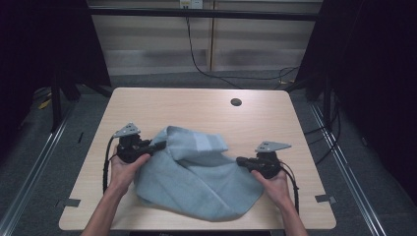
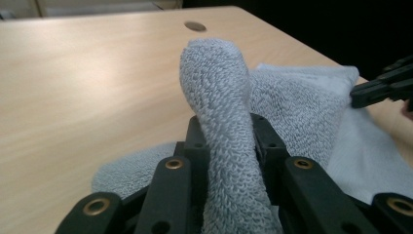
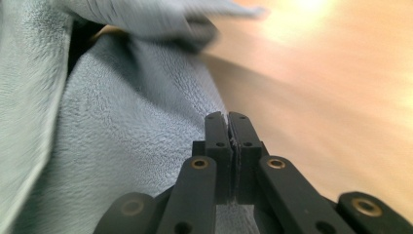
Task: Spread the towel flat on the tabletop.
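Observation:
A grey-blue towel (image 1: pixel 196 172) lies rumpled on the front half of the wooden table (image 1: pixel 196 105). My left gripper (image 1: pixel 160 146) is at the towel's left edge, shut on a thick fold of the terry cloth (image 2: pixel 219 97) that stands up between its jaws (image 2: pixel 226 124). At the towel's right edge my right gripper (image 1: pixel 241 161) has its jaws pressed together (image 3: pixel 228 117) on a thin edge of the towel (image 3: pixel 122 136). In the left gripper view the right gripper (image 2: pixel 384 87) shows beyond the cloth. A hand holds each gripper.
A round cable hole (image 1: pixel 236 102) sits in the table's far right part. Bare wood stretches behind the towel. Dark curtains and metal floor rails flank the table, and cables run across the floor behind it.

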A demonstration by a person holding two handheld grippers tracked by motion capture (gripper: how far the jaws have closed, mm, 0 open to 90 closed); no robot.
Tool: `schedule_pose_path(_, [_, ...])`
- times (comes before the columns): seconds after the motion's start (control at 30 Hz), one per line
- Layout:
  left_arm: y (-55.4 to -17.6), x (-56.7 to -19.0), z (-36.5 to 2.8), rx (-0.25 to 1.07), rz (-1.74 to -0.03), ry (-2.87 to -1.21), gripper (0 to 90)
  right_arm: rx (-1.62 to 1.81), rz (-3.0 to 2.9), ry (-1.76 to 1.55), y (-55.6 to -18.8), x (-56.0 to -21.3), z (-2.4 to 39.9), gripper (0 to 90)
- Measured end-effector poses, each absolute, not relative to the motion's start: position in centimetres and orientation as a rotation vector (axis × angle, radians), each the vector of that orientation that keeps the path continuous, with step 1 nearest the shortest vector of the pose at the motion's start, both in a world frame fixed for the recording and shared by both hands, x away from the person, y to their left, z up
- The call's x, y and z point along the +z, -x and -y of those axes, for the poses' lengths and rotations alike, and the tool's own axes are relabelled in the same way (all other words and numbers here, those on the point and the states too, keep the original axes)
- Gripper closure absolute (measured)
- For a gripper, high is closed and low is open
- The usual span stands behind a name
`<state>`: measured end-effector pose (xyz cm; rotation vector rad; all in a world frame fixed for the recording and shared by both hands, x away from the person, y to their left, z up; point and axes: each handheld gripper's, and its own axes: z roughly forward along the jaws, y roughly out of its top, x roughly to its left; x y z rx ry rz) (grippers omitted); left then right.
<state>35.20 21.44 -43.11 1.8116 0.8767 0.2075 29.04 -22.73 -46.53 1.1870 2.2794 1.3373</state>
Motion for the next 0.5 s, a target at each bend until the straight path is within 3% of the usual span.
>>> schedule_pose_path(0.23, [-35.1,-41.3,-25.4,0.283,-0.917,-1.729,73.9,1.382,-2.046,-1.246,-27.2,-42.4,28.8,88.9])
schedule_pose_path(0.47, [-33.7,-43.7,-26.0,0.231,-0.915,-1.776,70.4,1.344,-2.097,-1.283,-25.2,-43.4,29.9,88.1])
schedule_pose_path(0.5, [-33.5,-44.0,-26.0,0.214,-0.91,-1.781,67.3,1.319,-2.16,-1.279,-24.5,-44.5,29.3,83.1])
